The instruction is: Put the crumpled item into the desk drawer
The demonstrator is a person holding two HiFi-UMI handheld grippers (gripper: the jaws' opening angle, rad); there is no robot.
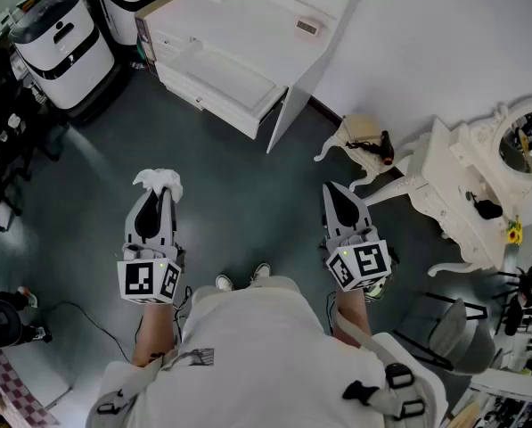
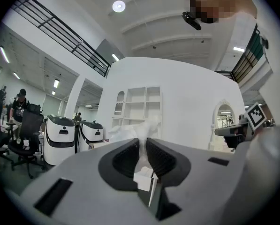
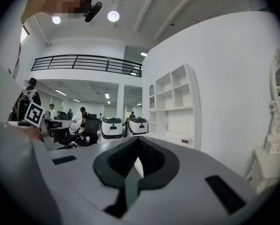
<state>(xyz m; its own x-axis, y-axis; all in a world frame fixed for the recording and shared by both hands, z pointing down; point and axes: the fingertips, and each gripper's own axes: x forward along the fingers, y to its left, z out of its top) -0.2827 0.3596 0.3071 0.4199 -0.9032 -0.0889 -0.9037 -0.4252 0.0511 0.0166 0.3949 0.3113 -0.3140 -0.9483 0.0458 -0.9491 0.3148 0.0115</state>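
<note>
A white crumpled item (image 1: 159, 181) sticks out from the tips of my left gripper (image 1: 162, 194), which is shut on it; in the left gripper view the crumpled item (image 2: 140, 134) is pinched between the dark pads. My right gripper (image 1: 336, 192) is shut with nothing in it, and in the right gripper view its tips (image 3: 139, 140) meet. Ahead, the white desk (image 1: 274, 25) has its drawer (image 1: 221, 83) pulled out, well beyond both grippers. I stand on the dark floor a few steps short of the desk.
Two white machines (image 1: 59, 47) stand left of the desk. A white ornate dressing table (image 1: 466, 190) with a round mirror (image 1: 526, 141) is on the right, with a small stool (image 1: 364, 141) near it. Black chairs and a cable lie at the left.
</note>
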